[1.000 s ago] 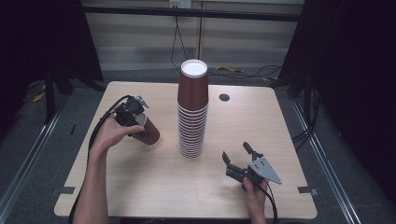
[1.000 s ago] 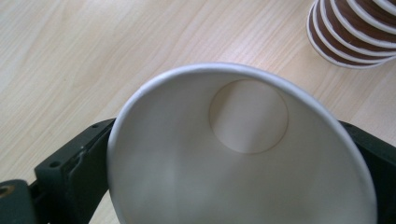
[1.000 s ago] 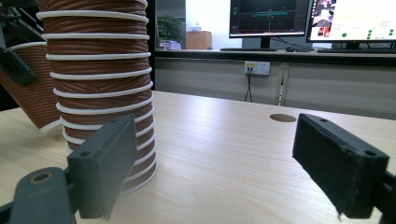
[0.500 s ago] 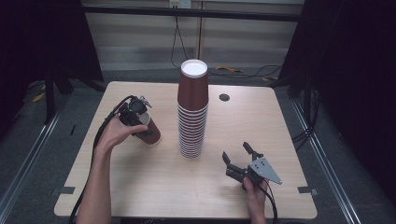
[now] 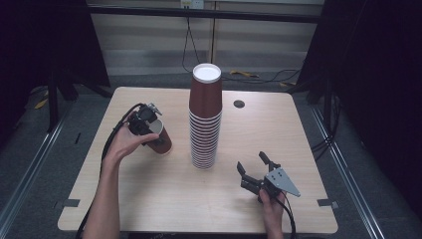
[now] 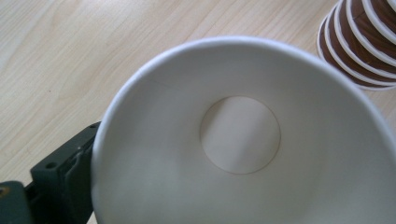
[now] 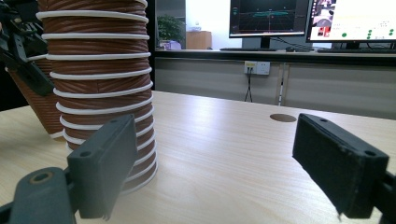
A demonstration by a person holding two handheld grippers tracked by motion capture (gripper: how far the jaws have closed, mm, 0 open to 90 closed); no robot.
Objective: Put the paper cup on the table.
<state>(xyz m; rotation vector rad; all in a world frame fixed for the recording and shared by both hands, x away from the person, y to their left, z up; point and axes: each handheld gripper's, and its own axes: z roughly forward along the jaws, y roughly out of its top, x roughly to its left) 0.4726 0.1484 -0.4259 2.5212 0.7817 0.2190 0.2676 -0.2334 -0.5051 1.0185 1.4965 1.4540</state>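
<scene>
Left: your left gripper [image 5: 146, 121] clamps the rim of a single brown paper cup [image 5: 160, 139], tilted, its base on the table [image 5: 149, 199]. Its white inside [image 6: 243, 140] faces the camera. Bare wood lies between it and the left edge. Centre: the tall stack of cups [image 5: 205, 117] stands just right of the held cup. Right: your right gripper [image 5: 255, 168], jaws spread wide and holding nothing, sits low near the front right edge, well apart from the stack.
</scene>
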